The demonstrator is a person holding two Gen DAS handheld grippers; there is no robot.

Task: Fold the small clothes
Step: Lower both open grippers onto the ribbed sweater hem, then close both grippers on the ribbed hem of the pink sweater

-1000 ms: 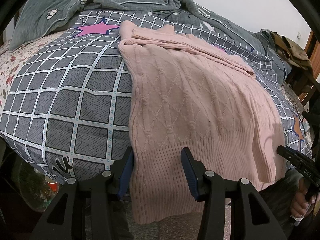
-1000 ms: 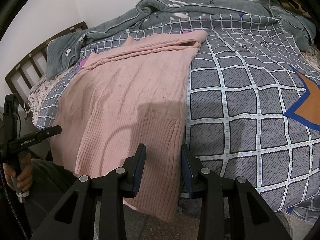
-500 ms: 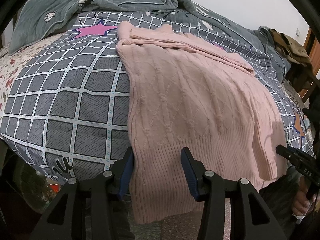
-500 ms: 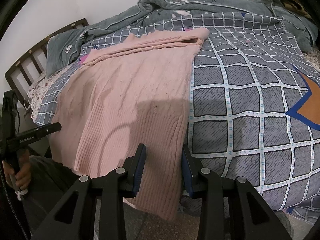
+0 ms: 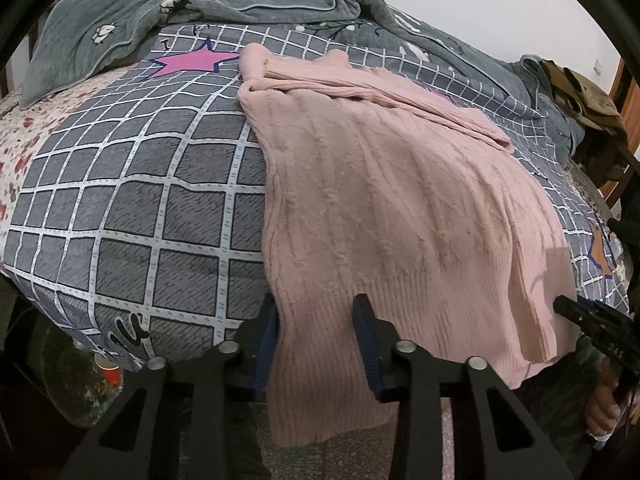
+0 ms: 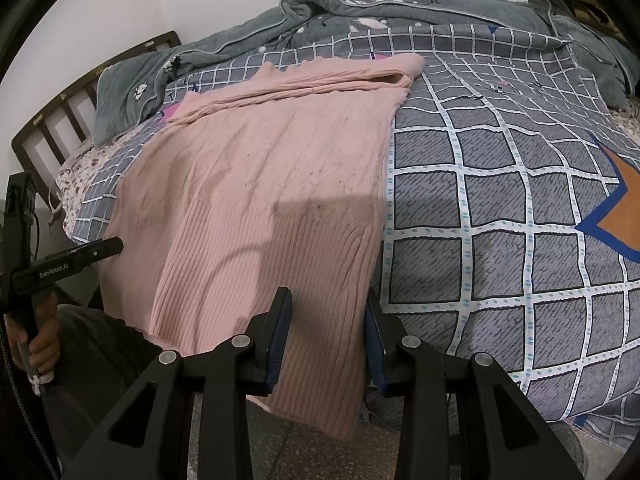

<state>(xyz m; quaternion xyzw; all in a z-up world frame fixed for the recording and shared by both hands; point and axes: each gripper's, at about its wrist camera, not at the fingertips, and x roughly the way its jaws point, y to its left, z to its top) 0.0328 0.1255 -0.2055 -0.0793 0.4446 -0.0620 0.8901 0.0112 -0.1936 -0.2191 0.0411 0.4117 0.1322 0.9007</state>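
- The bed (image 5: 120,216) carries a grey checked cover; a grey blanket (image 5: 208,12) is bunched along its far edge, and a red cup (image 5: 109,372) sits on the floor below the near left corner.
- The left gripper (image 5: 316,334) stands wide open at the near edge of the bed, its jaws on either side of the left corner of the hem and gripping nothing. Over the last second it has edged closer, with the hem filling more of the gap.
- The pink sweater (image 5: 384,208) lies flat across the middle of the bed, sleeves already folded over at the far end, its ribbed hem hanging over the near edge towards the floor.
- The right gripper (image 6: 326,334) is likewise spread wide at the right corner of the hem (image 6: 320,360), holding nothing; it too has crept forward a little.
- Judging by this, both claws are lined up to pinch the hem corners, so the bottom-to-top fold is about to start but no cloth is lifted yet.
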